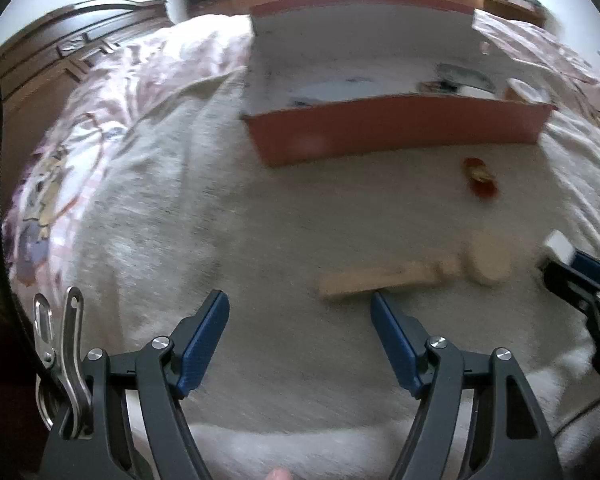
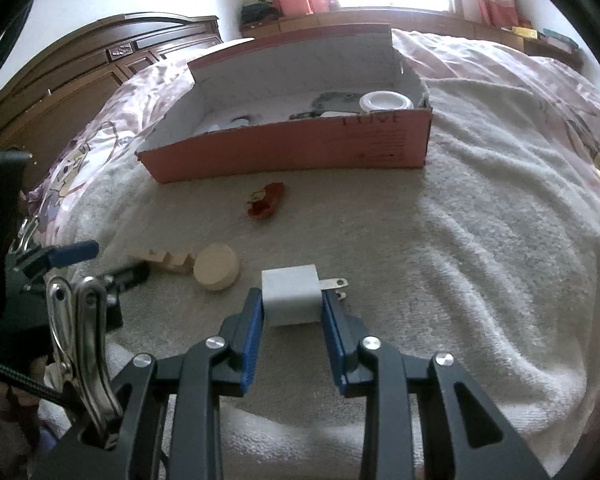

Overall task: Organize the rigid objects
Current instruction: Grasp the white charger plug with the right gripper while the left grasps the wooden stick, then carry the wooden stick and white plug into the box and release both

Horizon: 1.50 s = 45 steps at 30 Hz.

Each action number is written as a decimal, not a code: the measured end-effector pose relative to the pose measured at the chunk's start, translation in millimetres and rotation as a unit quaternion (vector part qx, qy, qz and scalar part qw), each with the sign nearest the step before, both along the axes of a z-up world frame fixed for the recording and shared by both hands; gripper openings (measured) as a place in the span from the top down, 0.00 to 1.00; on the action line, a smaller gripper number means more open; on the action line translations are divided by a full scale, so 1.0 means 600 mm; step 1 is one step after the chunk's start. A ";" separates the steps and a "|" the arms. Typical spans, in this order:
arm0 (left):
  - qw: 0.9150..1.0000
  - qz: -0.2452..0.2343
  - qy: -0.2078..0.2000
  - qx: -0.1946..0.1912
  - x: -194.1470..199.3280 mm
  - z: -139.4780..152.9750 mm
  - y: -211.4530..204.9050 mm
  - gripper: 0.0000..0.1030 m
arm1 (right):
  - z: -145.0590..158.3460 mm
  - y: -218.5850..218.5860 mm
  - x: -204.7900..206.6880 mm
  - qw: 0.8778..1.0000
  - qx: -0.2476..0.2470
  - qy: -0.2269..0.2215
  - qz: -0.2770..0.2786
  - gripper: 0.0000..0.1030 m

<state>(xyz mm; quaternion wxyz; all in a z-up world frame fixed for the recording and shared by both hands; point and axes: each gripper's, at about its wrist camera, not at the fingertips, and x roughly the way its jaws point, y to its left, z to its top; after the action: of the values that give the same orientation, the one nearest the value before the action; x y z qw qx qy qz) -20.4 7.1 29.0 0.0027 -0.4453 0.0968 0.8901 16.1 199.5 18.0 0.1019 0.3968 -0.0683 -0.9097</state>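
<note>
Blue pads of the right gripper [image 2: 293, 300], low centre of the right wrist view, are clamping a white plug adapter [image 2: 291, 296] by its two side faces; its metal prongs [image 2: 335, 286] are sticking out to the right past the pad. Only the near part of the block is sitting between the pads, so the hold looks shallow.

Left gripper [image 1: 300, 300], bottom of the left wrist view, is standing wide apart with nothing between its pads. Its right pad tip is sitting at the near edge of a notched wooden strip [image 1: 384, 276]; touching or just short, cannot tell, the frame is smeared.

Other loose pieces on the white towel [image 2: 480, 240]: a pale wooden disc [image 2: 216, 266] beside the strip's end, and a small red object [image 2: 266, 200] nearer the red cardboard box [image 2: 284, 148], upper centre. Box is already holding a white lid and other items.

Risks, as judged:
- Adapter is smooth and held near its edge; a quick swing toward the box could be twisting it out of the pads.
- Prongs could be catching the box's front wall if carried low.
- Soft towel is giving under the flat strip; open pads may be pushing it into the disc rather than getting round it.
</note>
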 end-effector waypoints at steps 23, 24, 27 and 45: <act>0.992 -0.083 -0.014 0.098 -0.015 -0.019 0.047 0.15 | -0.012 0.004 0.012 1.000 -0.018 -0.016 0.005 0.64; 0.992 -0.084 -0.010 0.097 -0.014 -0.020 0.048 0.15 | -0.013 0.004 0.013 1.000 -0.019 -0.016 0.005 0.63; 0.992 -0.078 -0.002 0.103 -0.012 -0.022 0.043 0.15 | -0.016 0.009 0.015 0.999 -0.032 -0.016 0.005 0.60; 0.990 -0.070 0.037 0.115 0.012 -0.027 0.026 0.24 | -0.015 -0.033 0.024 1.000 0.011 0.004 0.025 0.24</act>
<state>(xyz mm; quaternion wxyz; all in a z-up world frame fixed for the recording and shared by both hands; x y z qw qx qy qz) -13.5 22.6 12.7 0.1128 -0.4007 0.0247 0.9089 30.2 179.6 9.2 0.1200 0.3955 -0.0479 -0.9093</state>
